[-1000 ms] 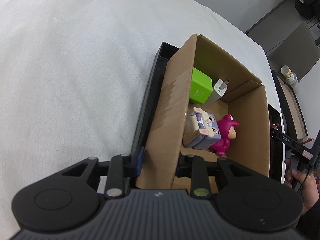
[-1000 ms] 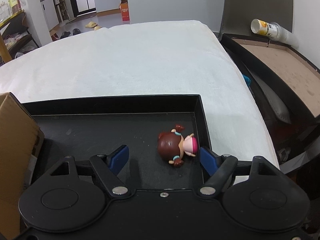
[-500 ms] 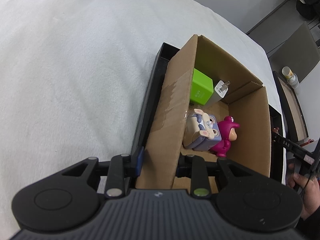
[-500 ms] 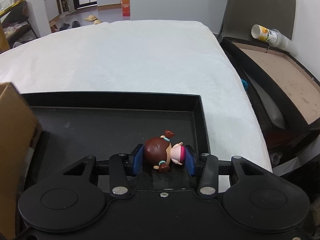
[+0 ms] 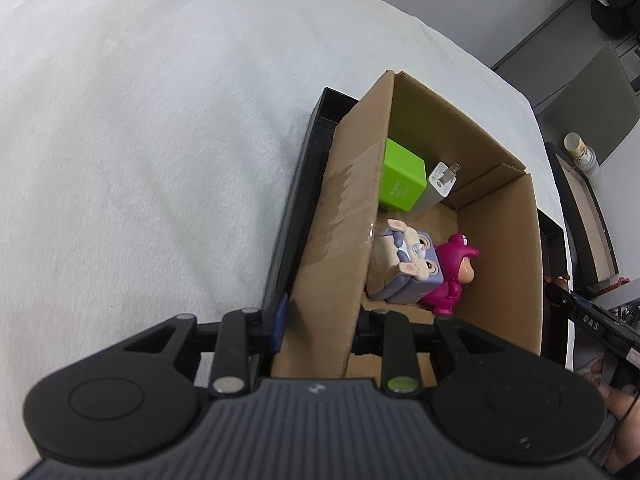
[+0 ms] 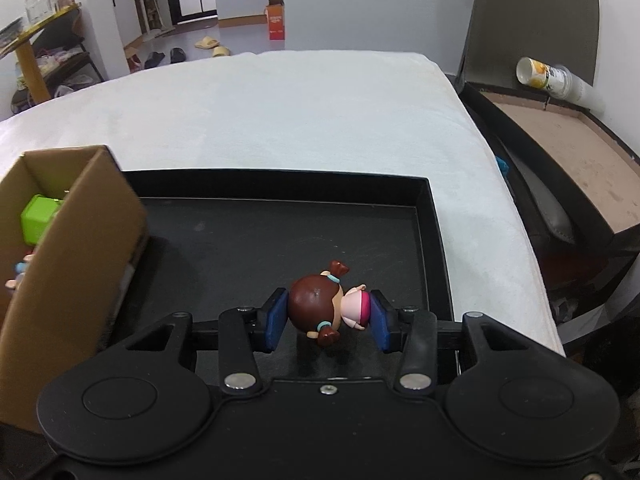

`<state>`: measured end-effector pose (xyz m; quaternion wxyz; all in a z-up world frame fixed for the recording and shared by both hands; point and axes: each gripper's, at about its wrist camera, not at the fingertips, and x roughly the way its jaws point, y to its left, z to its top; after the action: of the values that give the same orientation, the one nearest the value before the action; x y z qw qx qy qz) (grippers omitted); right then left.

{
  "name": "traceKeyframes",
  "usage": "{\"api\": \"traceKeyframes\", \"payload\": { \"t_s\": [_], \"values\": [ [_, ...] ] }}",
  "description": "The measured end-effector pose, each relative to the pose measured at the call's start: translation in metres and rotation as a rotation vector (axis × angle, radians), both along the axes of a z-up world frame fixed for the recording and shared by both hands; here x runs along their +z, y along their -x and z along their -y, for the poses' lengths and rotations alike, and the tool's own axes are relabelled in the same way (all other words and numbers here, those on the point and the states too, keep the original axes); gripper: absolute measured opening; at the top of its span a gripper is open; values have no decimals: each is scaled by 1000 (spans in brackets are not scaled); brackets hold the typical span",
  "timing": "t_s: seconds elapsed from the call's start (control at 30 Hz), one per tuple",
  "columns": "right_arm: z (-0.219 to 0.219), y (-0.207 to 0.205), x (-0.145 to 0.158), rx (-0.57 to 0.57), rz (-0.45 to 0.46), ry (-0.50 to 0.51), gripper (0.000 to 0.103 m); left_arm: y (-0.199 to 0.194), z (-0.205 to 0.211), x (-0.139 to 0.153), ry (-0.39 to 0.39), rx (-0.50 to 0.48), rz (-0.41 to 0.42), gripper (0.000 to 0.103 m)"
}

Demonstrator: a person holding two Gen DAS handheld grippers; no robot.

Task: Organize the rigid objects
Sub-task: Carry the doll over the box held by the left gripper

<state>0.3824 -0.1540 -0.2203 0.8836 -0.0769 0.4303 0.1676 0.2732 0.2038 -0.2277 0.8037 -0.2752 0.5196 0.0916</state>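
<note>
The right gripper (image 6: 327, 322) is gripping a small doll figurine (image 6: 326, 306) with brown pigtailed hair and a pink outfit; its two blue pads (image 6: 276, 322) are pressing on the head on one side and the pink body on the other, so the jaws are closed down to roughly the doll's width. The doll is lying sideways between the pads, over the floor of a shallow black tray (image 6: 434, 240) near its right wall; whether it is touching the tray floor or is lifted clear cannot be told. The tray is sitting on a white fleecy cloth (image 6: 304, 120) covering the table. The left gripper (image 5: 320, 322) is pinching the near left wall of an open cardboard box (image 5: 336, 248), one blue pad (image 5: 280, 320) lying on the outside of the wall and the other finger sitting inside the box, so the jaws are closed on the cardboard. The box is standing in the left part of the black tray. Inside it, a lime green cube (image 5: 400, 182) is resting against the left wall toward the far end, with a white plug adapter (image 5: 438, 186) just beside it, prongs pointing up. Nearer the gripper, a lavender block-shaped bunny toy (image 5: 404, 266) is lying touching a magenta bear-suit figurine (image 5: 452, 276). A yellow-labelled bottle (image 6: 546, 78) is lying on a side surface well apart from the tray.
</note>
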Motion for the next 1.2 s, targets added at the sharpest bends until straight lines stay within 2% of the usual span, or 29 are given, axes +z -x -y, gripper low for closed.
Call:
{"api": "traceKeyframes", "payload": {
  "t_s": [0.37,0.83,1.2],
  "values": [
    [-17,15,28,50,28,-19,43,1,0,1,-2,-2,5,29],
    [-44,27,46,115,16,-44,43,0,0,1,-3,-2,5,29],
    [-80,28,79,205,71,-88,43,0,3,0,-5,-4,6,29]
  ]
}}
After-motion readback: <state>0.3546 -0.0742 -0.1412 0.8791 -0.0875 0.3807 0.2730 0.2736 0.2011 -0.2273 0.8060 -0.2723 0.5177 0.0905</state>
